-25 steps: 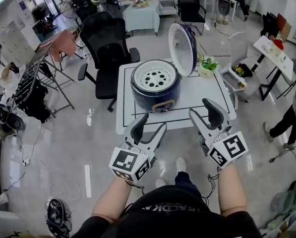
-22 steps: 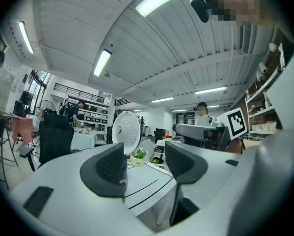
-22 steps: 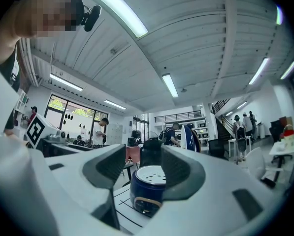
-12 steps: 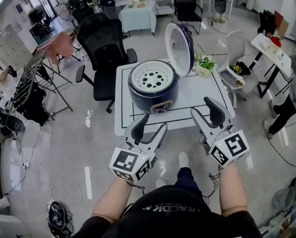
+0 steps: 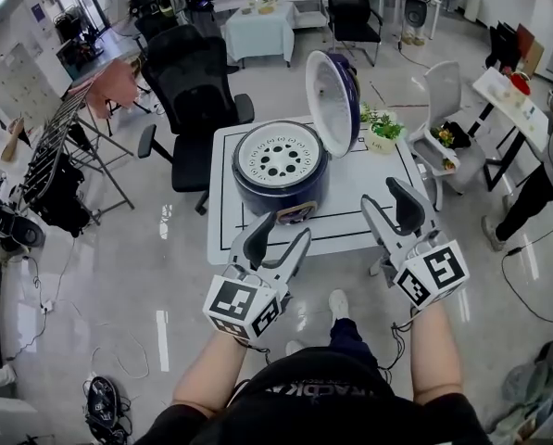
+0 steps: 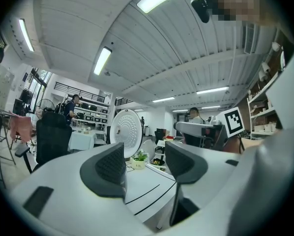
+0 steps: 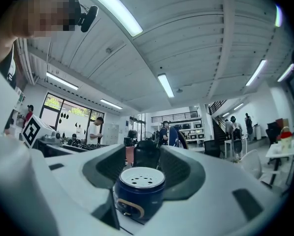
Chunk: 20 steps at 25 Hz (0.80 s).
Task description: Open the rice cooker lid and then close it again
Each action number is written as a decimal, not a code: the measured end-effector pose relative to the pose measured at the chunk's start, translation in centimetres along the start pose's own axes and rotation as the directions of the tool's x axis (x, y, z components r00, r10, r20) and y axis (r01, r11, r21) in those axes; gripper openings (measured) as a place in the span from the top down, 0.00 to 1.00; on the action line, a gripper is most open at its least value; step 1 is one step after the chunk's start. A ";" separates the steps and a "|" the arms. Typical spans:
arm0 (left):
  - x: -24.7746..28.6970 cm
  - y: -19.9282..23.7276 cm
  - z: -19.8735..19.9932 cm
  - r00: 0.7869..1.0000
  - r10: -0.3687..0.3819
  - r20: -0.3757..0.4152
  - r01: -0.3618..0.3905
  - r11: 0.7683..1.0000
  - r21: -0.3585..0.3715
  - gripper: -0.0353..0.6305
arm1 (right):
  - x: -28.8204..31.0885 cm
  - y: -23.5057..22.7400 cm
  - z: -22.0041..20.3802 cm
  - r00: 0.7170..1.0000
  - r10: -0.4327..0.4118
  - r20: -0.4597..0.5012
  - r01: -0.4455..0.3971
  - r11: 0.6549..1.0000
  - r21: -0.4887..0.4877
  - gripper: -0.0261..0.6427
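Note:
The dark blue rice cooker (image 5: 281, 172) stands on a white table (image 5: 359, 202), its white perforated inner plate showing. Its lid (image 5: 332, 100) is raised upright at the cooker's right rear. My left gripper (image 5: 282, 234) is open and empty, below the table's front edge, short of the cooker. My right gripper (image 5: 387, 207) is open and empty over the table's front right part. In the right gripper view the cooker (image 7: 139, 193) appears beyond the open right gripper (image 7: 143, 162). The left gripper view shows the raised lid (image 6: 125, 134) past the open left gripper (image 6: 146, 163).
A small potted plant (image 5: 383, 128) sits at the table's far right corner. A black office chair (image 5: 191, 77) stands behind the table, a white chair (image 5: 443, 109) to its right. A clothes rack (image 5: 68, 142) is at the left. People stand around the room.
The cooker and table have drifted slightly lower and left in the head view and look a little nearer. Both grippers stay open, almost where they were.

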<state>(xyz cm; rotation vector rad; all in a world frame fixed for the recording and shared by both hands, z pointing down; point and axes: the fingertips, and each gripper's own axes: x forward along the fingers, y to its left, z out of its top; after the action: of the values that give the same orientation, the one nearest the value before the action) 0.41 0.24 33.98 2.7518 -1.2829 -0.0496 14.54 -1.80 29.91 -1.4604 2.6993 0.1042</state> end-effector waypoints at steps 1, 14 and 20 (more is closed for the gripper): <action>0.5 0.1 0.0 1.000 0.003 -0.001 -0.003 1.000 0.000 0.57 | 0.3 -0.7 -0.1 1.000 0.000 0.001 0.000 1.000 0.002 0.65; 8.8 3.2 0.5 0.999 0.054 -0.005 -0.054 0.998 0.009 0.57 | 6.5 -9.8 -1.2 1.000 0.014 -0.007 -0.014 1.000 0.025 0.65; 12.6 3.6 0.6 0.998 0.064 -0.010 -0.064 0.998 0.012 0.57 | 8.7 -13.9 -1.9 1.000 0.015 -0.021 -0.015 1.000 0.025 0.65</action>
<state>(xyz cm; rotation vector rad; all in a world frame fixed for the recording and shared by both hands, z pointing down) 5.71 -11.76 33.97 2.7149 -1.3715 -0.0232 21.34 -16.80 30.60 -1.4426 2.7179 0.0558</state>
